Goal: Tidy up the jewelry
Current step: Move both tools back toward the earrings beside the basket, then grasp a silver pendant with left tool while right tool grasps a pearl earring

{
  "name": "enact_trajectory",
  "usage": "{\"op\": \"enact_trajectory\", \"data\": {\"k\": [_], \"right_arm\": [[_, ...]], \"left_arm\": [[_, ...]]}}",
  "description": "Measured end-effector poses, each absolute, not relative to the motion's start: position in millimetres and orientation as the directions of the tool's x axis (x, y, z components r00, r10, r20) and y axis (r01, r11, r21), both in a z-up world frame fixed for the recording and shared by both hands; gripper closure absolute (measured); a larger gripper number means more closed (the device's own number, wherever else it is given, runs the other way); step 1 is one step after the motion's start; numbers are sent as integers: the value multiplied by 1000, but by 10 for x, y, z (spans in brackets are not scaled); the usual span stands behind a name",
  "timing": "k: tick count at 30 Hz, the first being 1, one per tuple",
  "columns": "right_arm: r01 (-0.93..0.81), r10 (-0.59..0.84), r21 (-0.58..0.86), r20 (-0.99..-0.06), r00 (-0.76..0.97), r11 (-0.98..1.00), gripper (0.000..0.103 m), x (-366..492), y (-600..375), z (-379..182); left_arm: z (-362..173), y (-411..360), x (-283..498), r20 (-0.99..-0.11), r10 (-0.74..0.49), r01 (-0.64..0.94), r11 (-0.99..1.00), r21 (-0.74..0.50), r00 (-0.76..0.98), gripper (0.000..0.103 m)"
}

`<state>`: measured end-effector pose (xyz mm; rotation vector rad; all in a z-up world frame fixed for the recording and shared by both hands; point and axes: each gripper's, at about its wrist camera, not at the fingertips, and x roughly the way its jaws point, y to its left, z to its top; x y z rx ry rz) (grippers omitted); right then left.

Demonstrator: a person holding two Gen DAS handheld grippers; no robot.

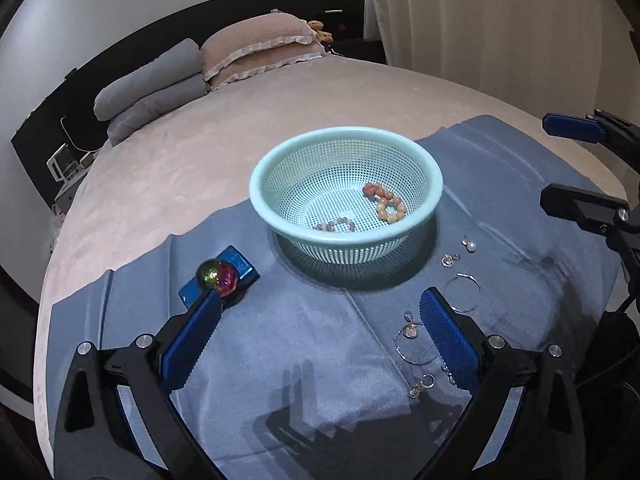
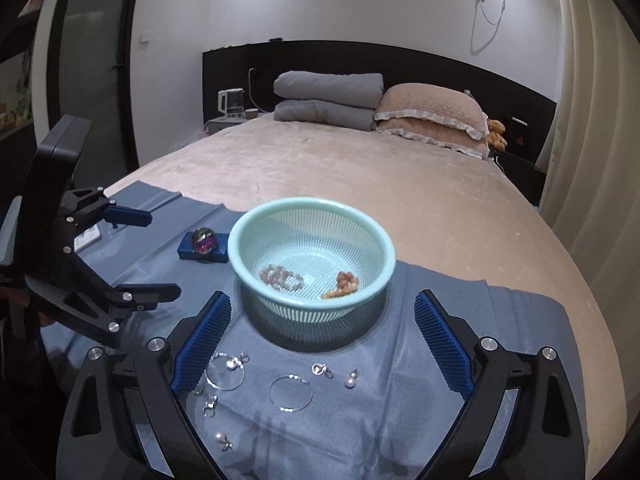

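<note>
Plush beige bedding carries a blue cloth [image 2: 360,420]. Left gripper [image 1: 320,320] spread, empty. An iridescent ball [image 2: 204,240] sits on a blue box [image 2: 200,254]; the perforated mint basket [image 2: 256,248] holds 2 bead bracelets [image 2: 282,276]. Wire hoop earrings [image 2: 291,393] lie flat before it. Right gripper [image 2: 322,326] spread.

Pale bead bracelet [image 1: 335,225]: partly hidden behind the near rim of the mint basket [image 1: 280,152] in the left wrist view.

Small earrings [image 2: 210,402] on the blue cloth [image 2: 360,420]: too small for their design to be told.

Blue box [image 1: 236,266]: partly covered by the iridescent ball [image 1: 218,276] and the left finger pad.

Both gripper bodies: cut off by the lower picture edges.

Items on the bedside stand [image 1: 66,168]: too small and distorted to be identified.
</note>
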<state>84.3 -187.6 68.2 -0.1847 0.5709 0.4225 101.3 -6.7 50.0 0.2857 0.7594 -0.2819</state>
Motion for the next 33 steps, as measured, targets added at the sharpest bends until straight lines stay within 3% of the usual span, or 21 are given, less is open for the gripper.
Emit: {"op": "enact_trajectory", "data": {"k": [16,24,28,29,30,32,33], "right_arm": [[-555,386,7,-726,570,832,14,534,-1566,-253],[-571,394,35,-759,519,820,14,471,-1497,-441],[-574,384,34,-776,501,818,16,455,-1443,-544],[-575,385,38,-778,496,818,25,457,-1432,-563],[-575,387,51,-788,480,817,42,465,-1425,-597],[-564,377,48,-789,484,825,46,462,-1431,-625],[-565,383,54,-787,483,823,55,455,-1439,-629]], "left_arm": [[-301,-221,764,-768,-187,426,897,121,612,6],[-512,-256,777,-813,-199,445,892,80,546,27],[-541,-230,775,-812,-224,451,891,54,539,31],[-539,-231,771,-812,-230,455,889,49,536,34],[-538,-237,765,-812,-233,460,886,48,534,39],[-538,-255,743,-812,-241,474,879,50,532,49],[-538,-263,732,-811,-245,478,877,49,531,56]]}}
